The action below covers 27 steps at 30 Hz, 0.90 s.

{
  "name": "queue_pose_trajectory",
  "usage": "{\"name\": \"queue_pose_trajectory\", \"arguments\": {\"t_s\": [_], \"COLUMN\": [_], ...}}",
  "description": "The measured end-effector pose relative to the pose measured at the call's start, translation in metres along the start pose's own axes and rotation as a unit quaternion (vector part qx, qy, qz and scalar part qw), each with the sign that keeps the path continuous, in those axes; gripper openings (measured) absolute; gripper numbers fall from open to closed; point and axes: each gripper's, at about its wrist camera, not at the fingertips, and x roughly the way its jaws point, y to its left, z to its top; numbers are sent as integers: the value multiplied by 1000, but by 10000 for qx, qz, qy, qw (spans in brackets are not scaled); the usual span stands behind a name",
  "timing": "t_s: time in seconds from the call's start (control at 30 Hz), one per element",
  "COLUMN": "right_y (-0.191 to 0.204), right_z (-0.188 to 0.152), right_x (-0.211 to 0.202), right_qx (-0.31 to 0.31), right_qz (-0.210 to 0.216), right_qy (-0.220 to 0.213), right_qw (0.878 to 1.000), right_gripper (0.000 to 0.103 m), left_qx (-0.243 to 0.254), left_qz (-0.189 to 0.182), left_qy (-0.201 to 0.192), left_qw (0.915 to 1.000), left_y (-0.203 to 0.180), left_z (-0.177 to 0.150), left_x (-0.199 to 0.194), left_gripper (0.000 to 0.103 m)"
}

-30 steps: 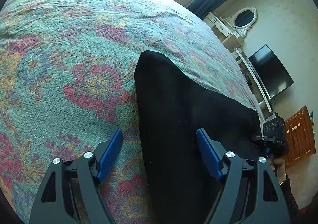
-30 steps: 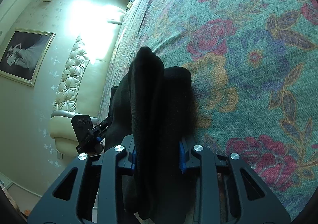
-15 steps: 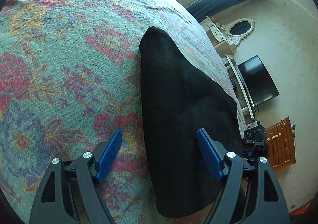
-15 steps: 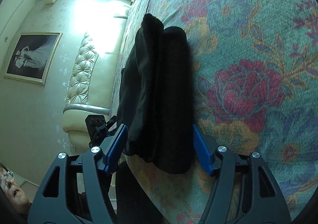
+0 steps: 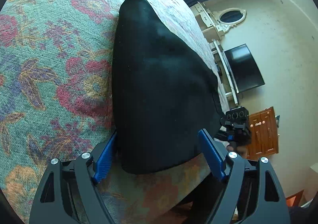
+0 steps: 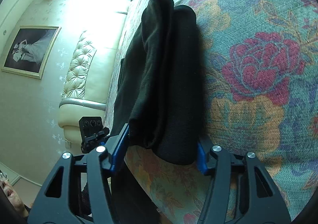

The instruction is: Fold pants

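We see the black pants [image 5: 159,89] folded into a thick bundle, lying on the floral bedspread [image 5: 49,65] near the bed's front edge.

Left gripper [image 5: 159,154]: jaws wide apart, straddling the near end of the bundle. The left blue pad sits right against the fabric edge, the right pad just beside it with a sliver of bedspread showing. No squeeze visible, so we read it as open.

Right gripper [image 6: 161,150]: at the other end of the pants [image 6: 165,77], where the stacked folds show as two rounded ridges. Jaws have just been closing, with the fold end between them. Both pads sit at the sides of the cloth; we see no pinch, so not gripping.

Each wrist view catches the other gripper past the bundle. Background: a padded headboard [image 6: 79,69], a framed picture [image 6: 29,49], a TV [image 5: 244,67], a wooden cabinet [image 5: 262,130].
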Motion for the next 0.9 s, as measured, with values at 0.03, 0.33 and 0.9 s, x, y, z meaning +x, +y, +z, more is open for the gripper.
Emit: {"name": "queue_pose_trajectory", "arguments": {"t_s": [0.03, 0.33, 0.9], "right_y": [-3, -16, -8], "right_z": [-1, -9, -20], "right_x": [-1, -11, -13], "right_qx": [33, 168, 195], "right_qz": [35, 236, 196], "right_qy": [-1, -141, -192], "right_qw": [10000, 9995, 9994], "right_gripper": [45, 36, 35], "left_qx": [120, 215, 225], "left_qz": [170, 592, 727], "left_qy": [7, -169, -291], "left_qw": [9998, 9979, 9967], "left_y": [-3, -8, -8], "left_z": [-2, -1, -8], "left_x": [3, 1, 1], "left_gripper": [70, 47, 45]}}
